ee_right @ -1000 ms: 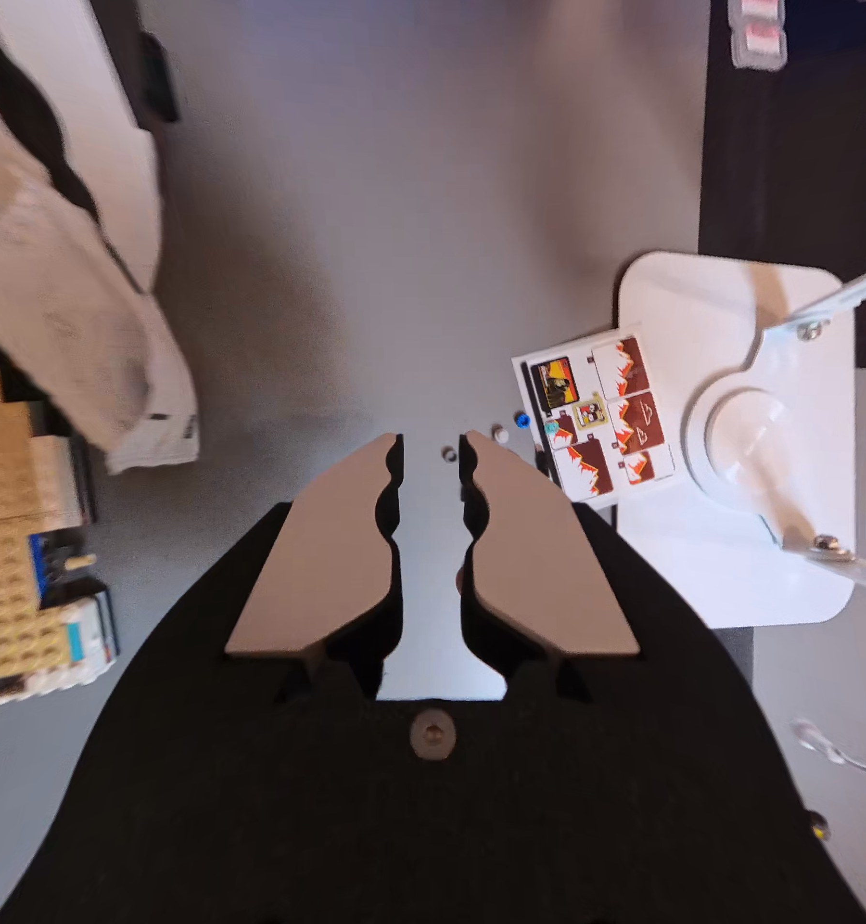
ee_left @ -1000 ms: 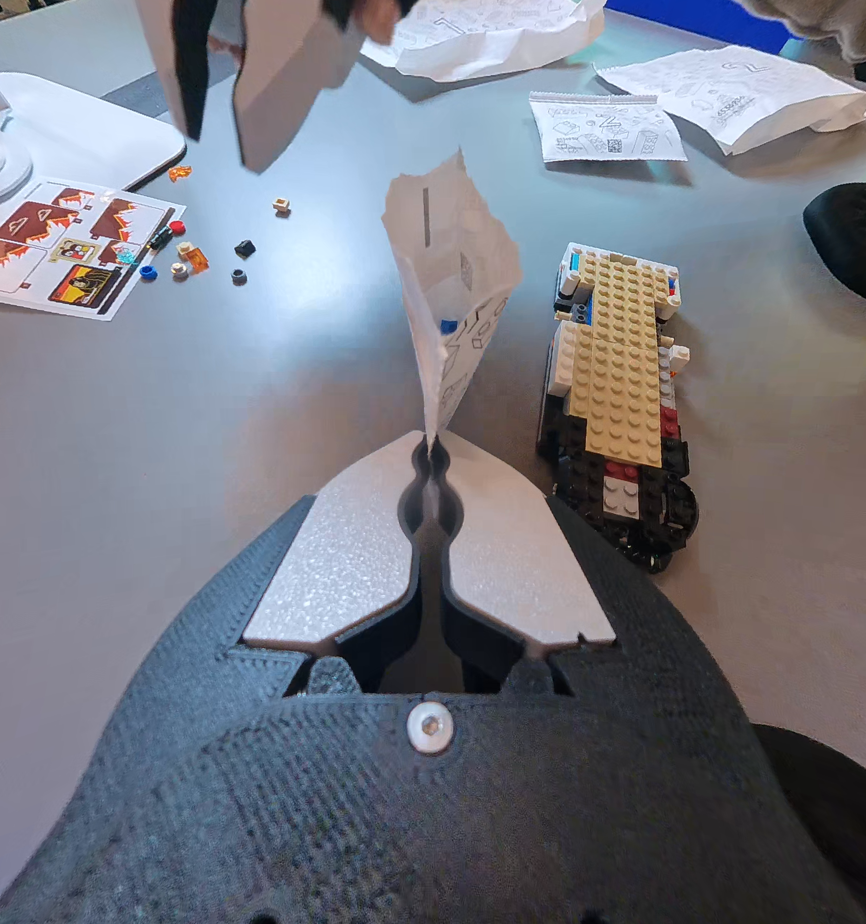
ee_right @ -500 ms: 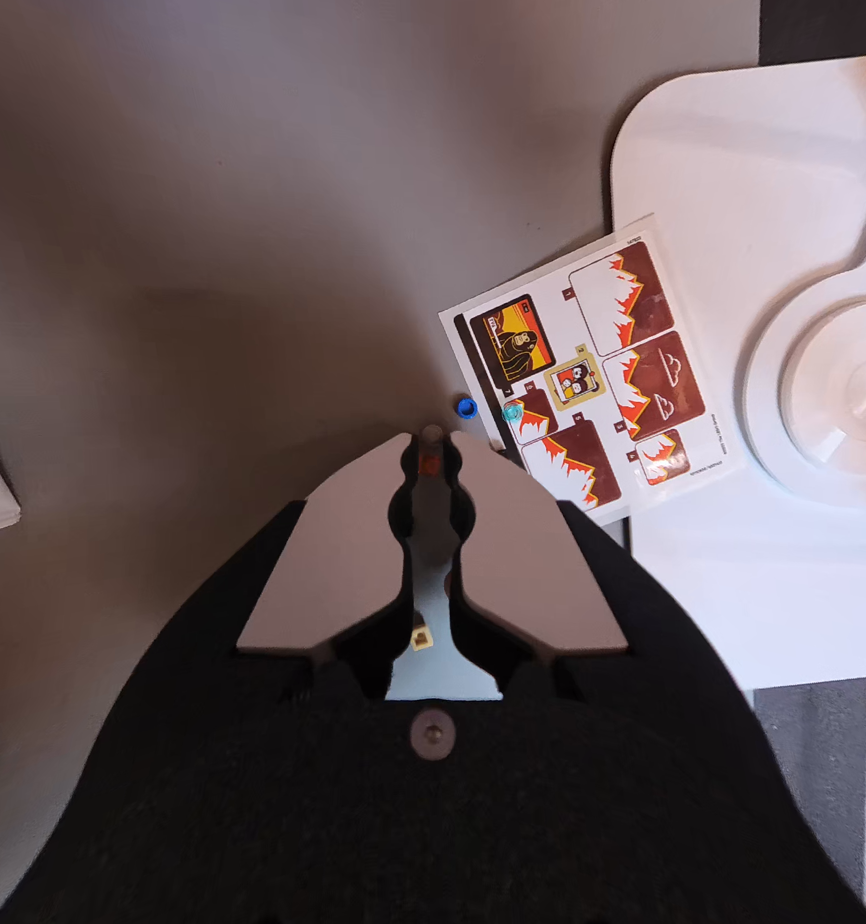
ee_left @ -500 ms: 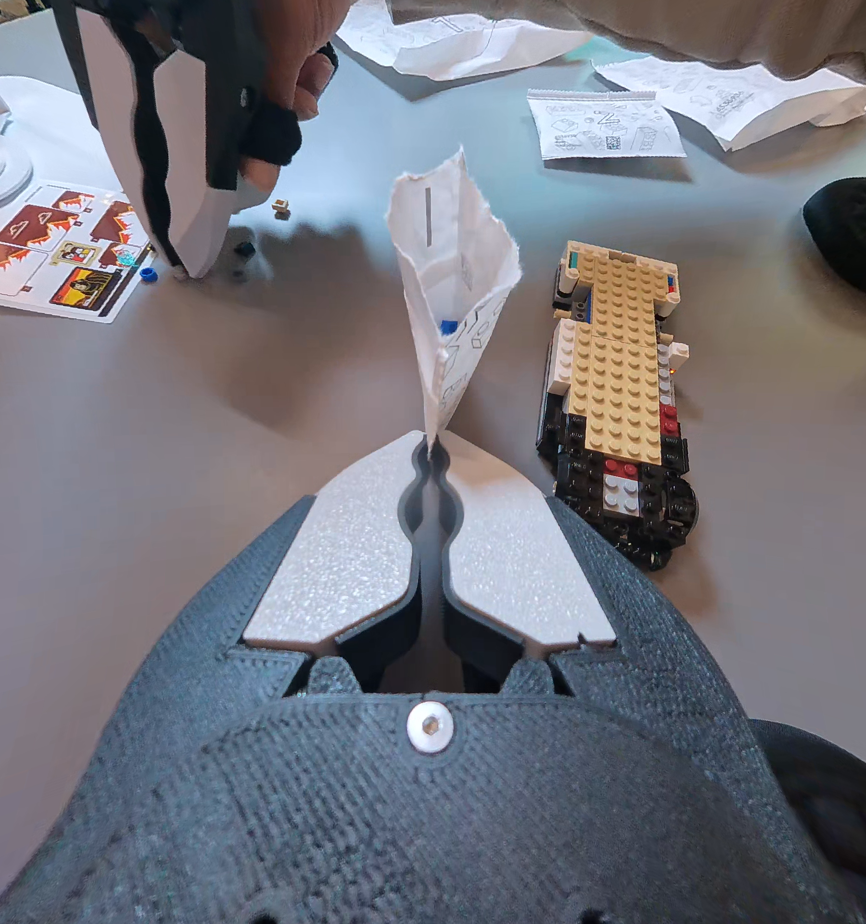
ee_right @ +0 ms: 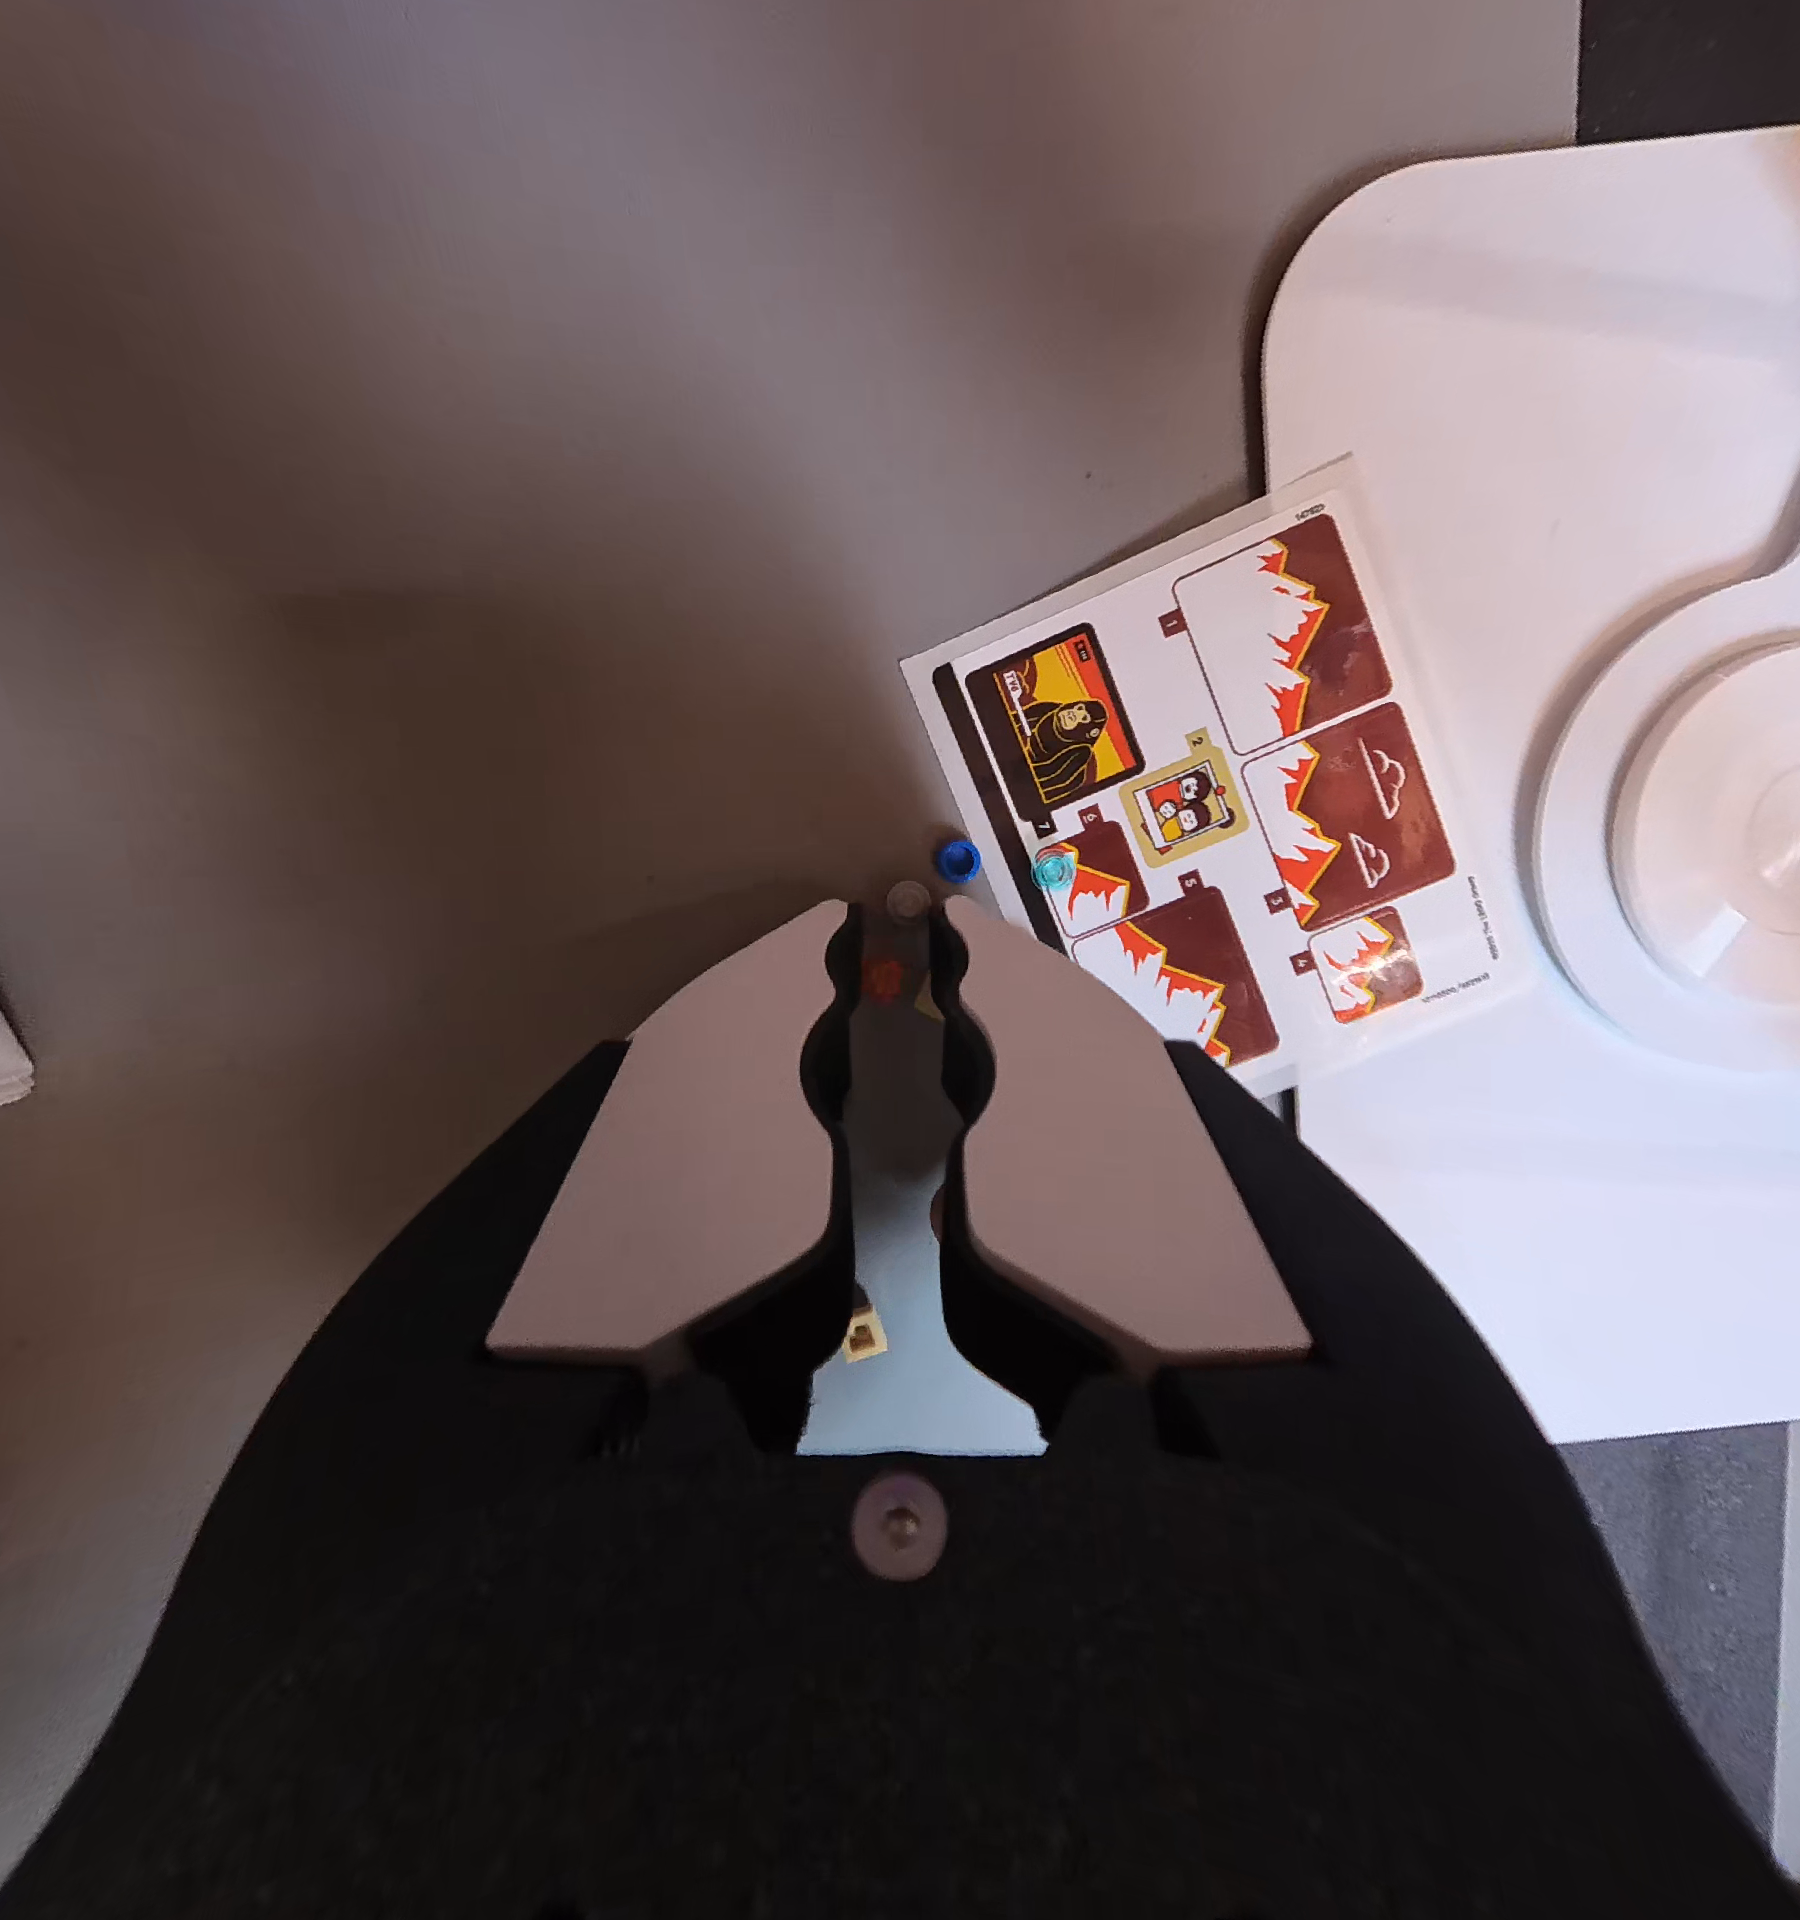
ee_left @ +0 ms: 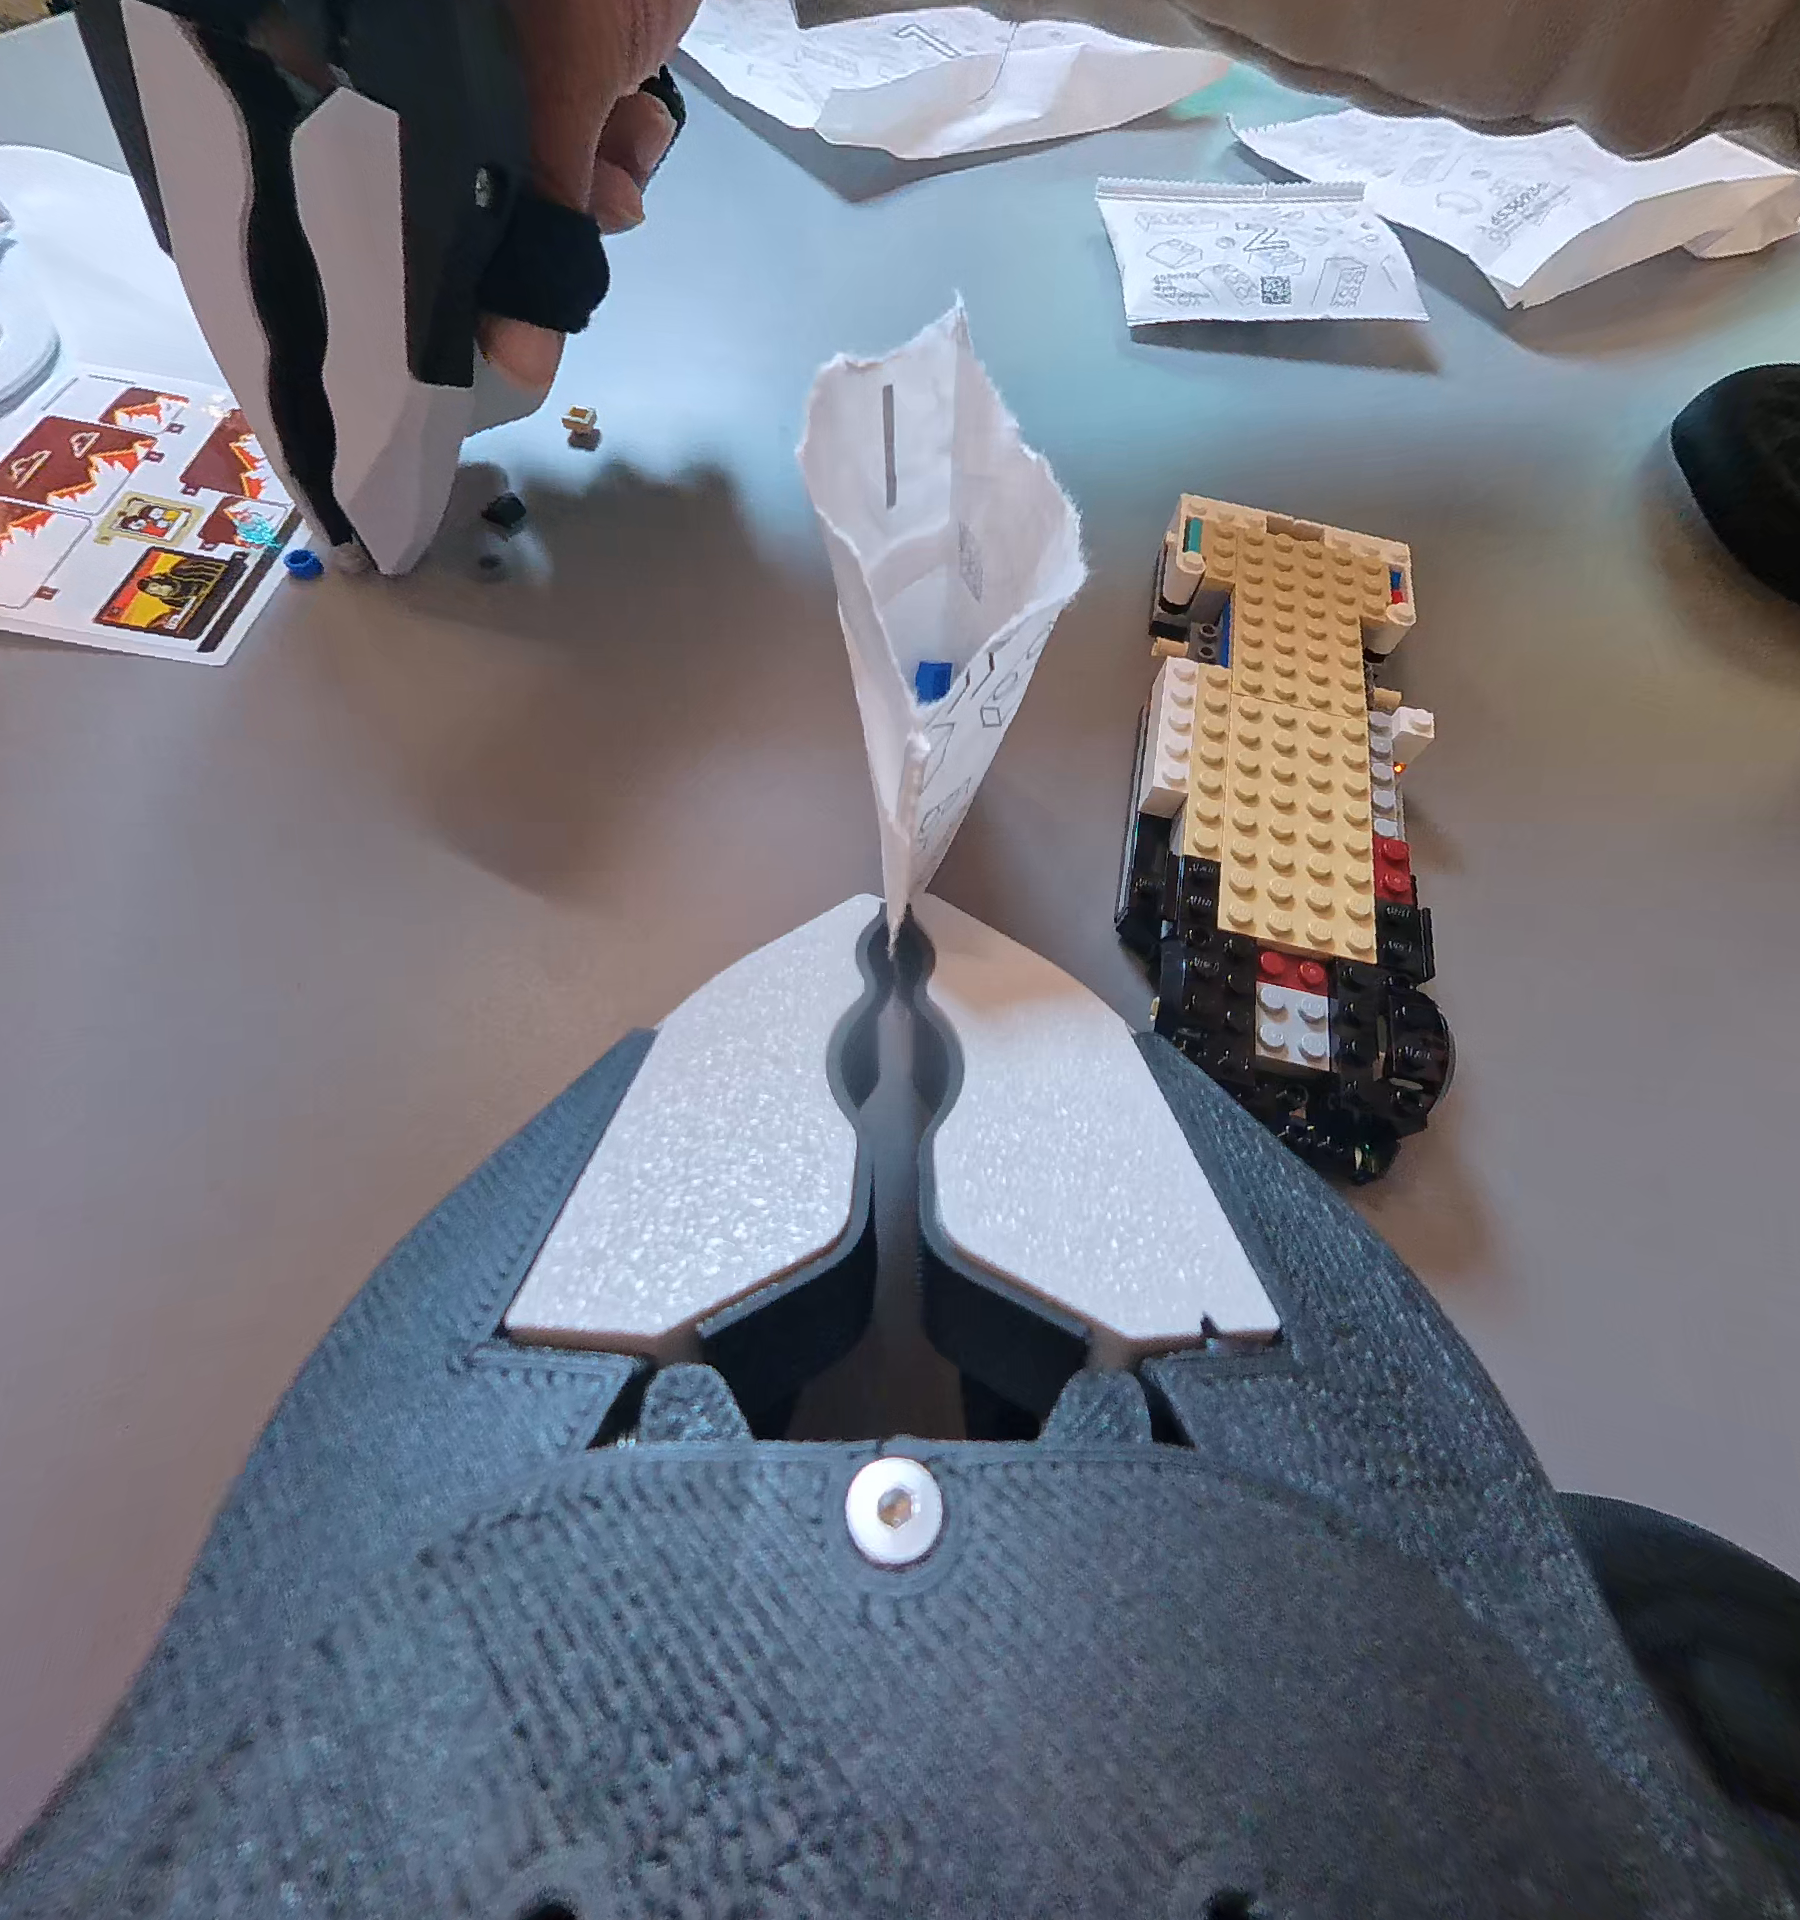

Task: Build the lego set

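Here the left gripper (ee_left: 901,920), shut, pinches a white paper bag (ee_left: 943,582) upright, mouth up.

You've got two hand-held grippers: left (ee_left: 901,914), right (ee_right: 901,914). One brick-built model (ee_left: 1280,821). One sticker sheet (ee_right: 1197,790). Four white paper bags: one torn (ee_left: 937,582), three lying flat (ee_left: 1260,255). One white stand base (ee_right: 1561,416). Loose small pieces (ee_right: 956,860): roughly seven, some blurred.

A torn white paper bag (ee_left: 937,582) stands mid-surface; the tan-topped brick vehicle (ee_left: 1285,810) lies right of it, the printed sticker sheet (ee_left: 96,530) far left.
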Demonstrator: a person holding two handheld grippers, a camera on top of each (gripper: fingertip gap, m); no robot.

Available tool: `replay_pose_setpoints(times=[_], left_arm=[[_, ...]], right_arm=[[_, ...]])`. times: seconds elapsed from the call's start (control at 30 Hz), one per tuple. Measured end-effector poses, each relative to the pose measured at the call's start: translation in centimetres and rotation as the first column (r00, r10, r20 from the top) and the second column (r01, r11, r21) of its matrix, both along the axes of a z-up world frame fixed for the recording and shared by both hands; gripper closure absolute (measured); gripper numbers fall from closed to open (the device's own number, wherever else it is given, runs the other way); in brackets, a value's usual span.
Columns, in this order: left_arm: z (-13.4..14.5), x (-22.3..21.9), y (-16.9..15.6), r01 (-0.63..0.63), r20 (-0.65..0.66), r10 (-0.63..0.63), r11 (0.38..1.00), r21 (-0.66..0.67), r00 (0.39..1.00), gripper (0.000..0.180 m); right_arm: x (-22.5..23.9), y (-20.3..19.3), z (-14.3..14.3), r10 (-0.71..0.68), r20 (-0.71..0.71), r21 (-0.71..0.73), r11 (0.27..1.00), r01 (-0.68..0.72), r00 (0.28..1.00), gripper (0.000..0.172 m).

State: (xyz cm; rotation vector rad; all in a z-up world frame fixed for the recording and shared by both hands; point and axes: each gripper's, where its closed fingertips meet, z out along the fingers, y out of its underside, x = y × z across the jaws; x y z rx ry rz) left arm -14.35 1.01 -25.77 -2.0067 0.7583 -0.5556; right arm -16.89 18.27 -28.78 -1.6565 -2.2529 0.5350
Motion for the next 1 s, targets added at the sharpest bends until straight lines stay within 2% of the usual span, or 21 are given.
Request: replay_pose_setpoints(times=[0.23,0.33,0.47,0.57,0.67,0.87,0.93,1.0], left_arm=[[0.0,-0.1,0.1,-0.004,-0.002,0.004,1.000,0.000,1.000,0.180],[-0.1,-0.3,0.1,-0.013,0.000,0.013,1.000,-0.007,1.000,0.180],[-0.2,-0.2,0.2,-0.014,0.003,0.014,1.000,-0.015,1.000,0.180],[-0.3,-0.2,0.1,-0.013,0.000,0.013,1.000,-0.017,1.000,0.180],[-0.3,-0.1,0.1,-0.013,-0.001,0.013,1.000,-0.017,1.000,0.180],[-0.2,-0.2,0.1,-0.015,-0.004,0.015,1.000,-0.014,1.000,0.180],[-0.2,-0.2,0.1,-0.014,-0.006,0.014,1.000,-0.014,1.000,0.180],[-0.2,-0.1,0.1,-0.012,-0.010,0.012,1.000,-0.012,1.000,0.180]], right_arm=[[-0.1,-0.7,0.4,0.029,-0.029,-0.022,0.999,-0.029,0.999,0.164],[0.3,-3.9,3.6,0.108,-0.127,-0.091,0.989,-0.120,0.986,0.164],[2.0,-10.5,9.2,0.261,-0.249,-0.176,0.935,-0.308,0.933,0.164],[3.3,-14.0,10.7,0.344,-0.259,-0.189,0.898,-0.397,0.903,0.164],[3.8,-14.4,9.4,0.376,-0.205,-0.107,0.909,-0.403,0.903,0.164],[4.2,-14.2,9.8,0.344,-0.226,-0.134,0.916,-0.379,0.911,0.153],[4.1,-12.9,10.0,0.318,-0.235,-0.098,0.932,-0.348,0.919,0.152],[3.7,-10.0,9.9,0.246,-0.236,-0.052,0.963,-0.265,0.940,0.154]])
